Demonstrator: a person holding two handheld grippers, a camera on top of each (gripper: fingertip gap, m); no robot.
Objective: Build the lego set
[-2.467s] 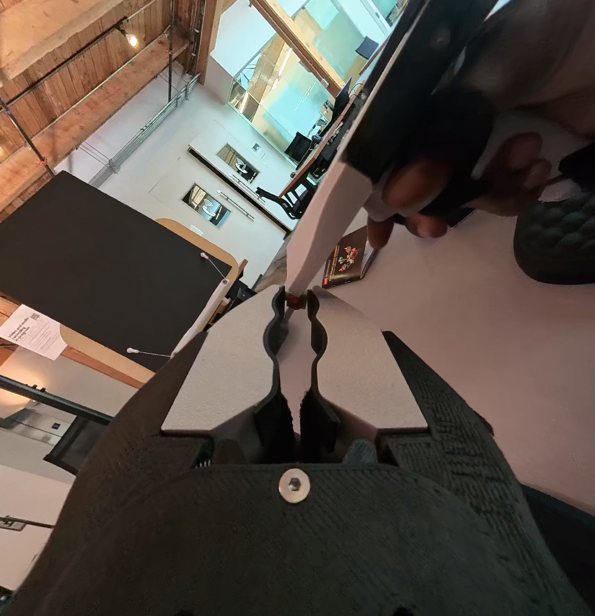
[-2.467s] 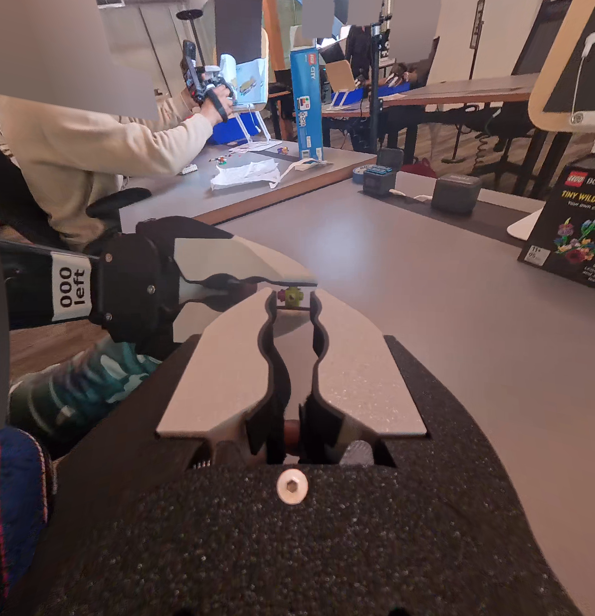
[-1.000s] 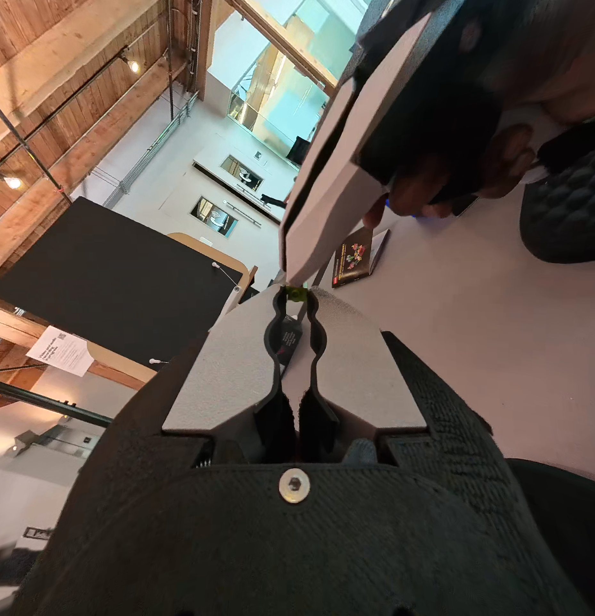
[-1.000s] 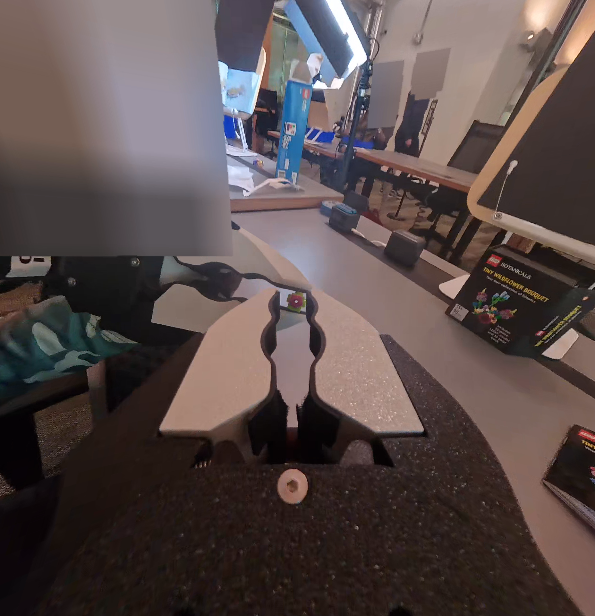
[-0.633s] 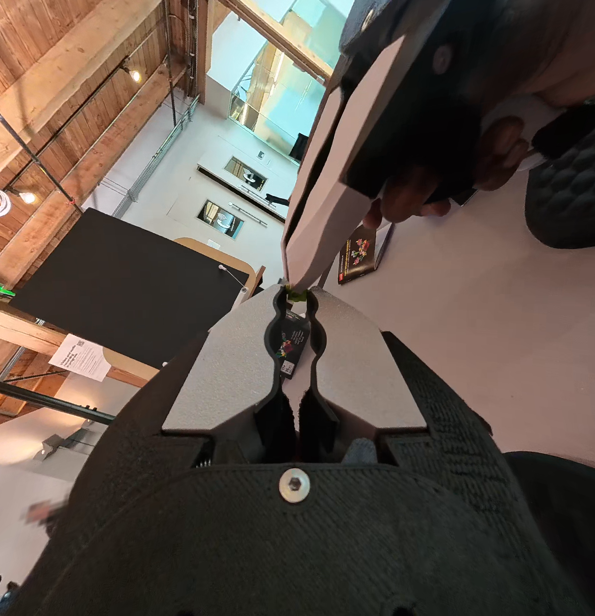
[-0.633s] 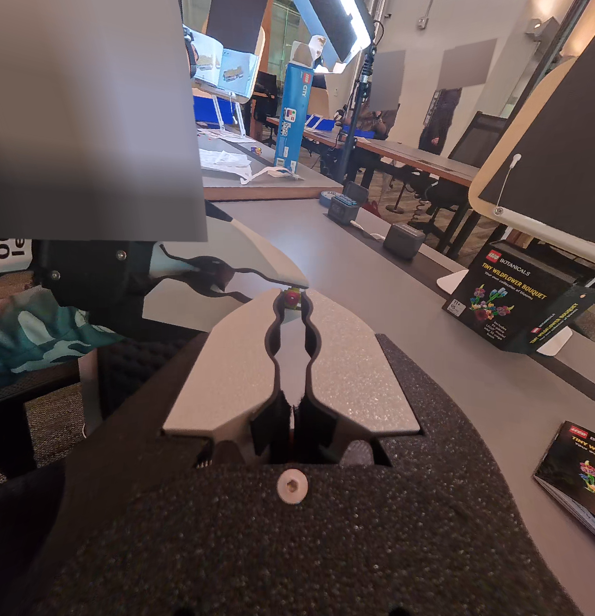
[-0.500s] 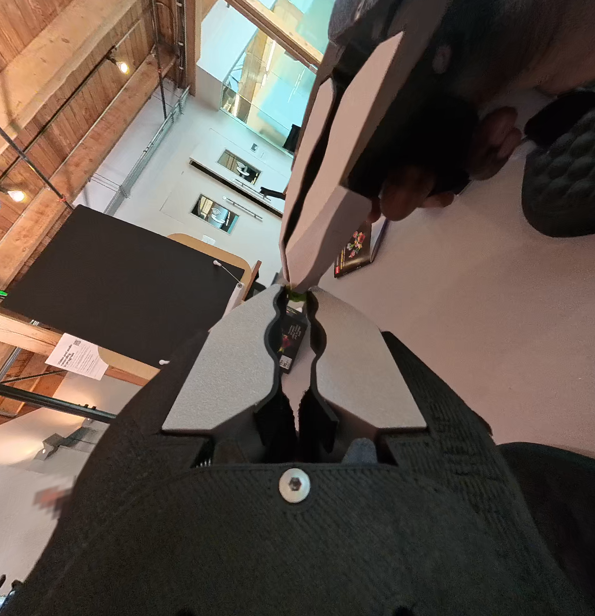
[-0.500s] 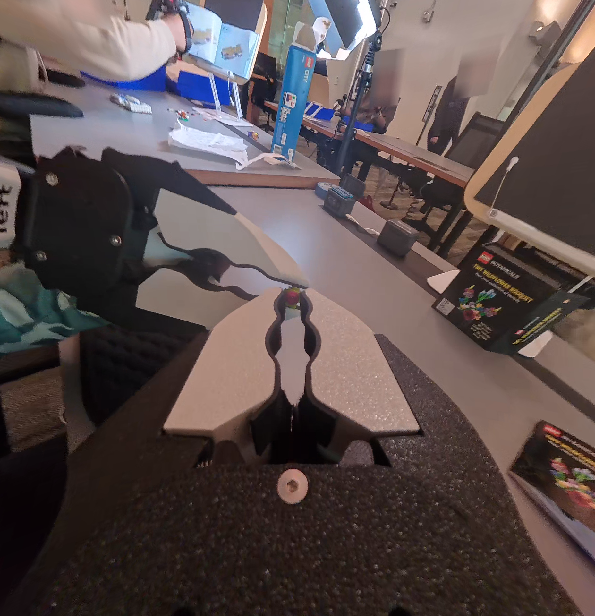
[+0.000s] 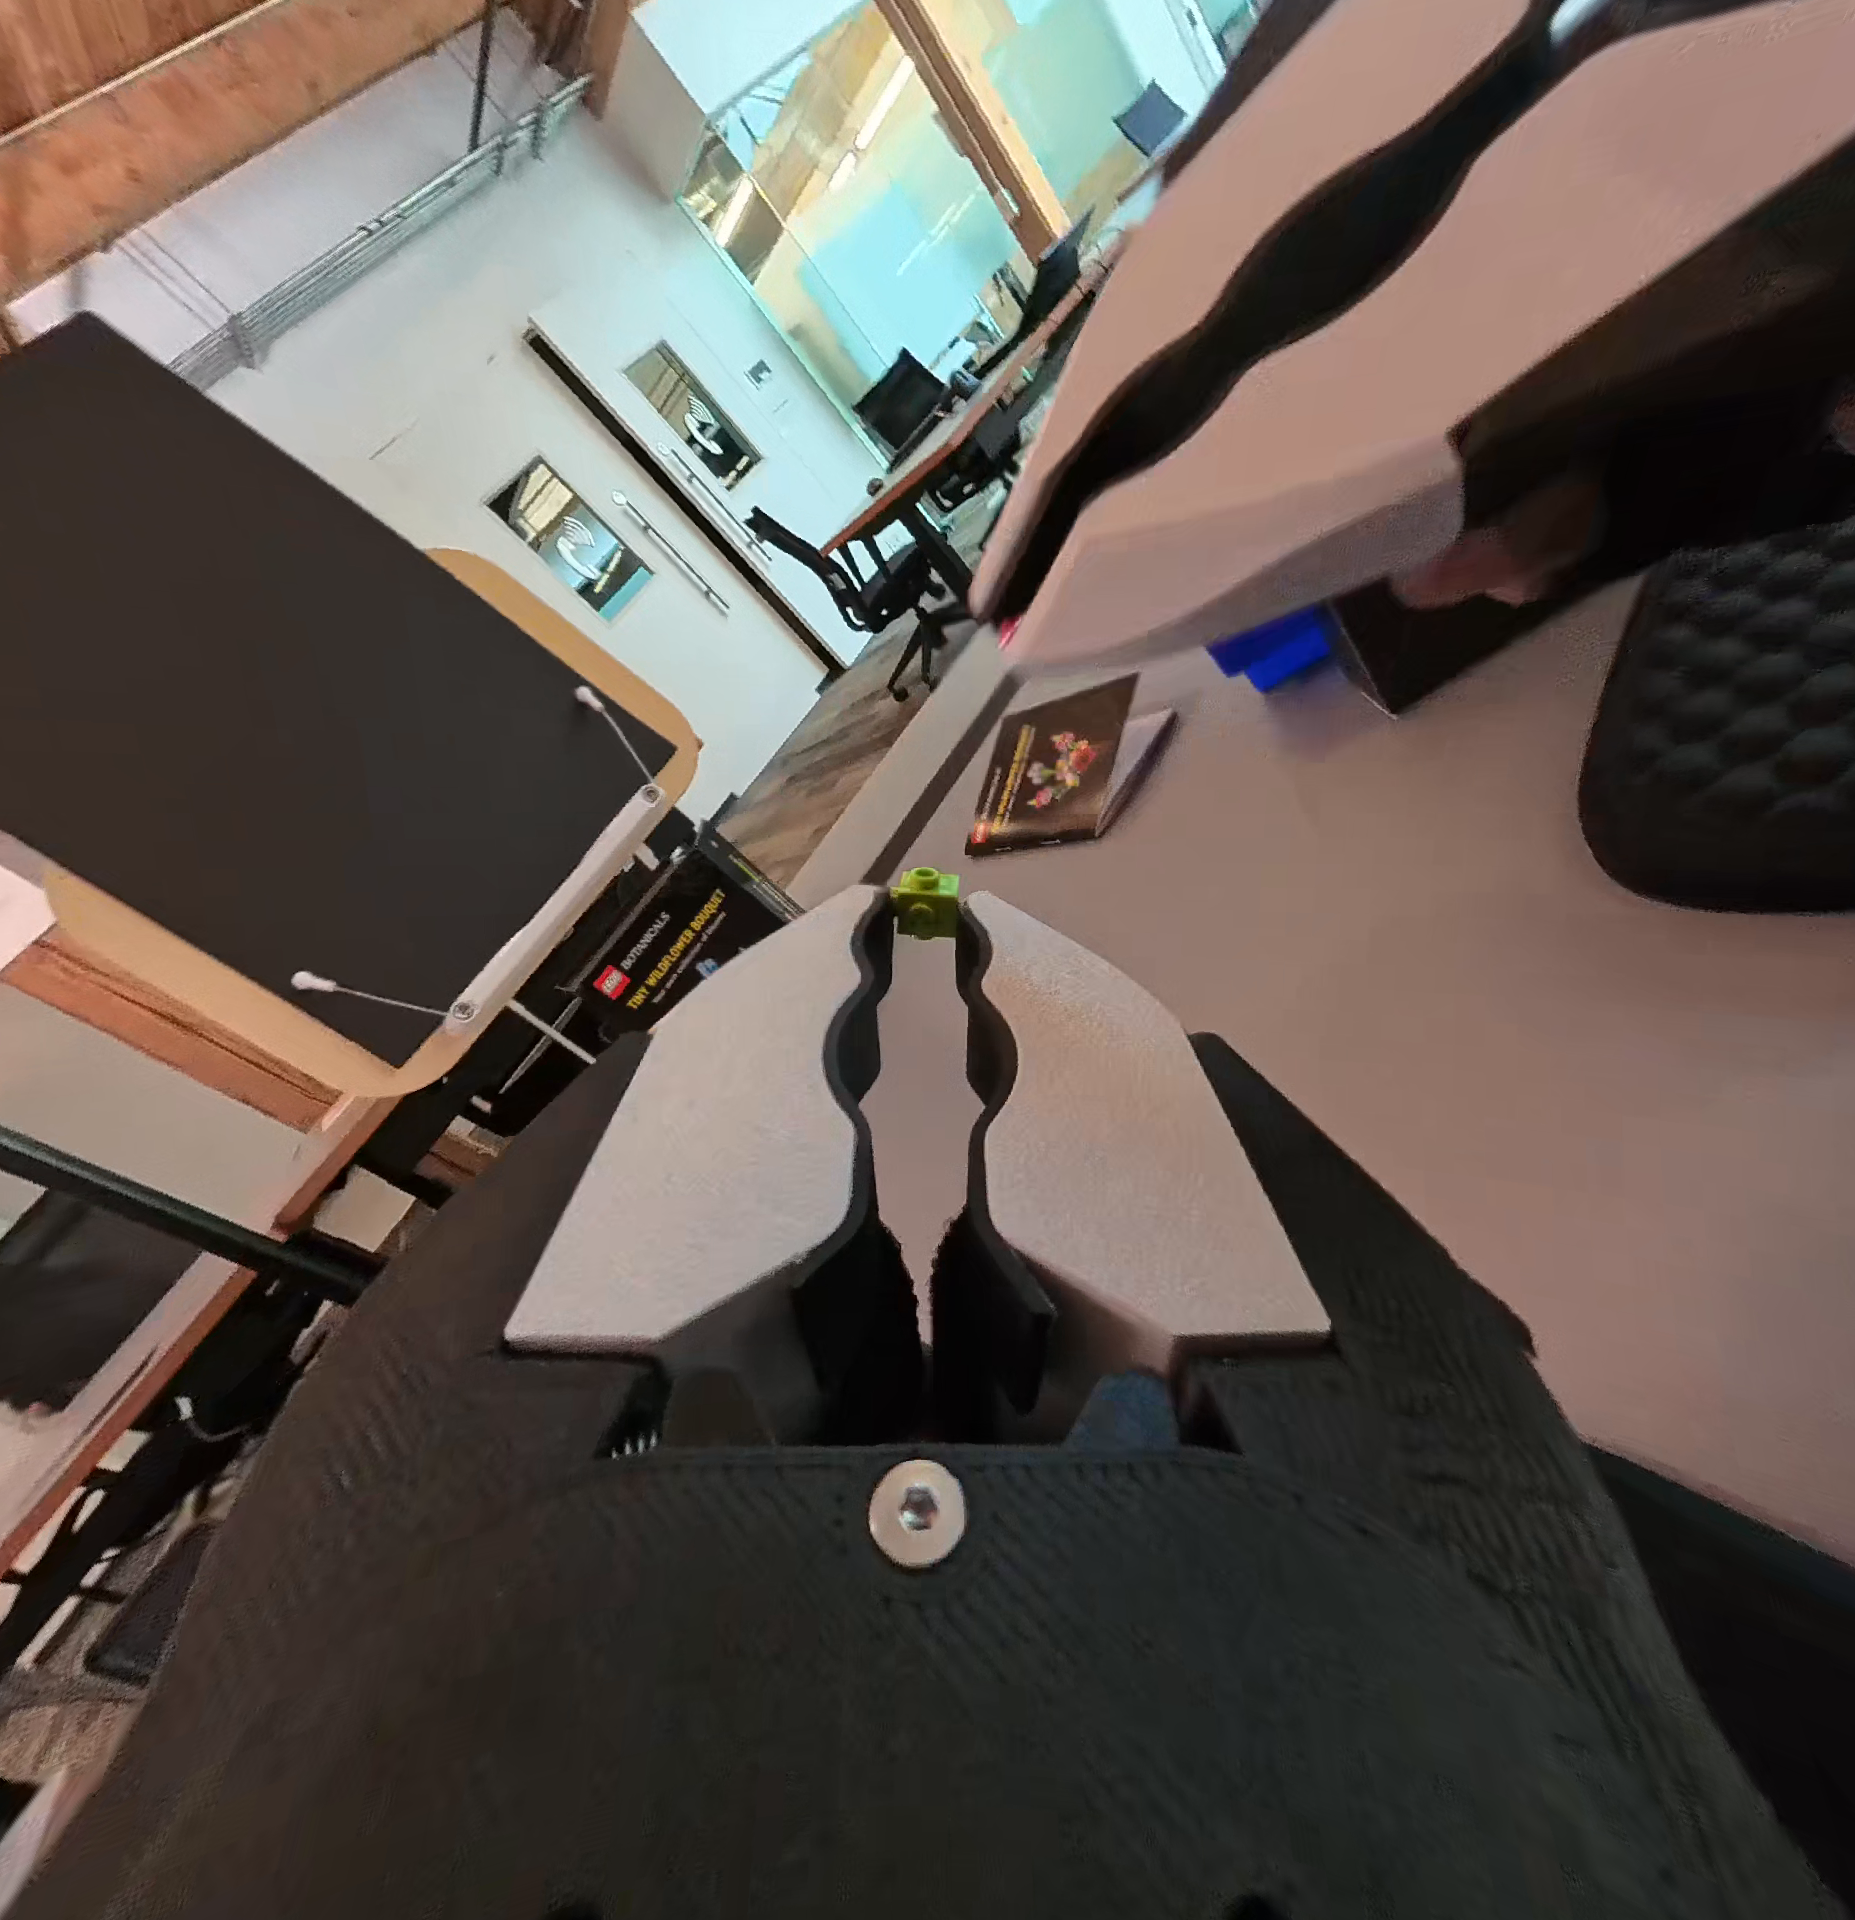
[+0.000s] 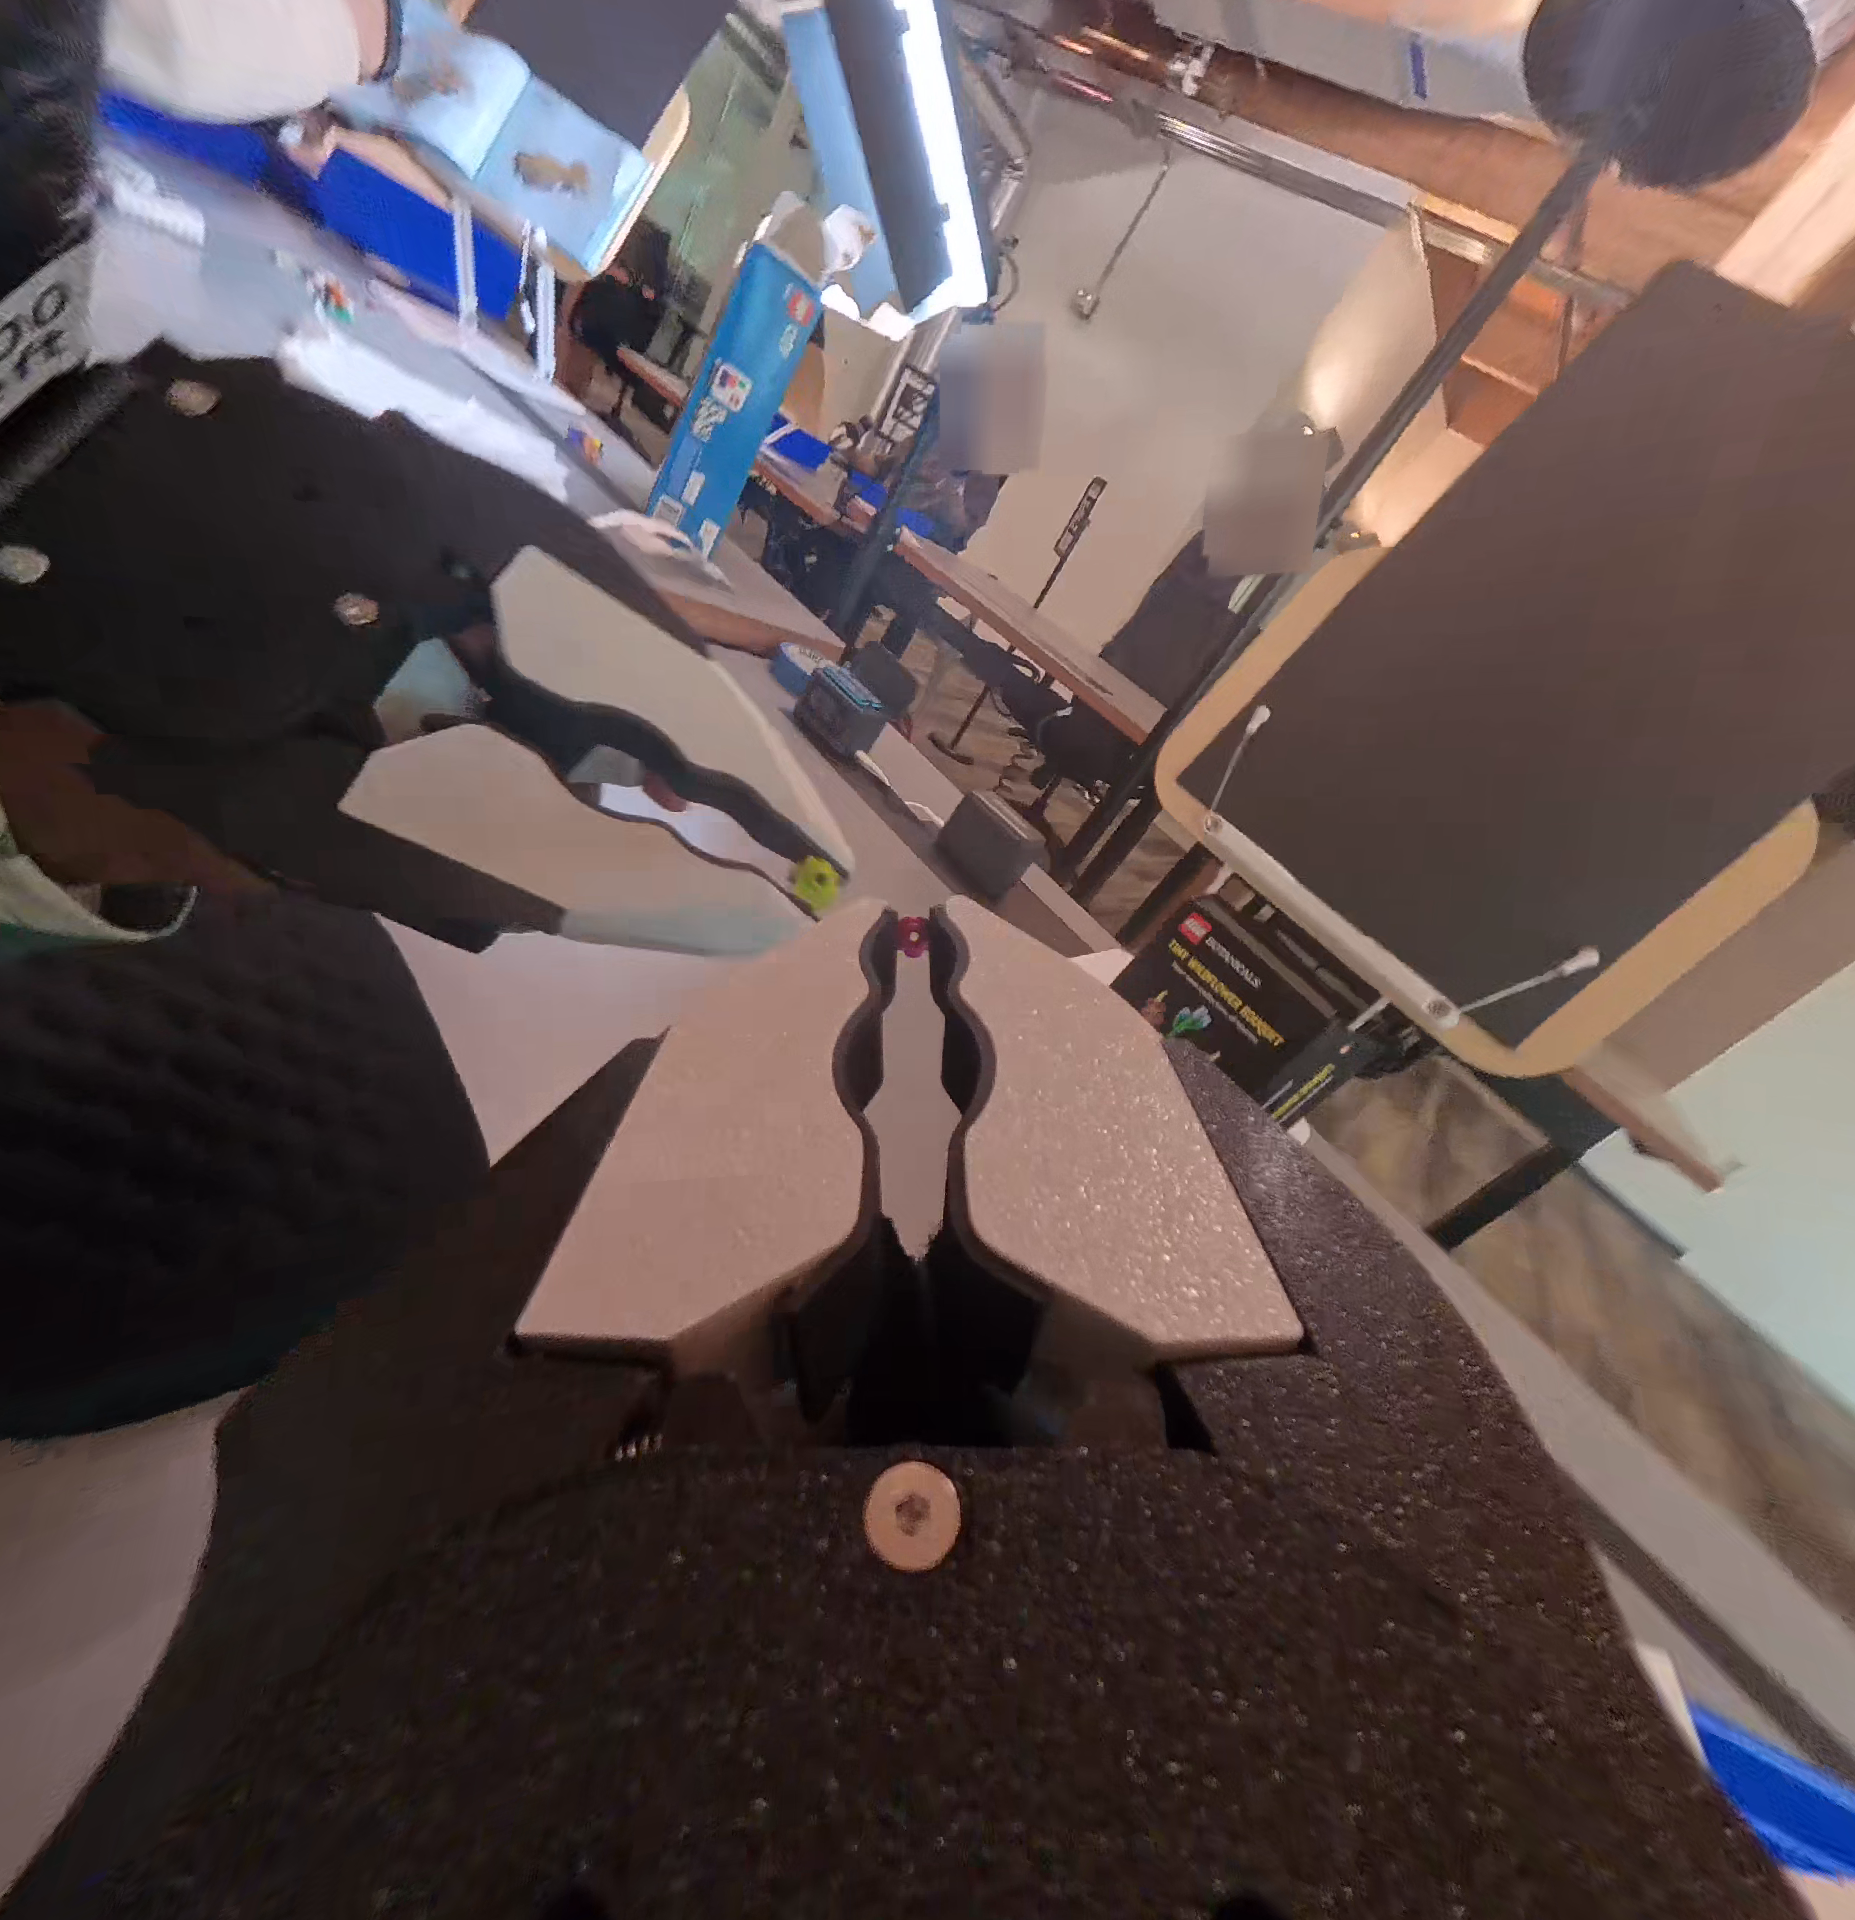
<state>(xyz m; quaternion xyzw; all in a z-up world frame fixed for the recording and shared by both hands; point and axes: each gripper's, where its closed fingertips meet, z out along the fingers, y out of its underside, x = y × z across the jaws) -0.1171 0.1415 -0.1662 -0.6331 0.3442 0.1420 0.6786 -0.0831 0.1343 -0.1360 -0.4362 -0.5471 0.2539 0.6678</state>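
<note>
A: Left wrist view first. What did the left gripper (image 9: pixel 925 916) have?

B: It was clamped on a lime-green lego brick (image 9: pixel 926 905) right at its fingertips, at the middle of the frame, held above the grey table (image 9: pixel 1422 1039). The right gripper (image 9: pixel 1006 615) came in from the upper right, its tips apart from the brick.

A: And the right wrist view?

B: The right gripper (image 10: pixel 910 933) pinched a small pink-red lego piece (image 10: pixel 911 935) between its tips, centre frame. Just up and left of it the left gripper (image 10: pixel 821 881) showed with the lime brick (image 10: pixel 815 879); the two pieces sat close but not touching.

A: Anything else on the table?

B: A dark instruction booklet (image 9: pixel 1068 764) lay flat right of centre, and the dark lego set box (image 9: pixel 653 966) stood at the table's far edge, under a black board (image 9: pixel 258 665).
</note>
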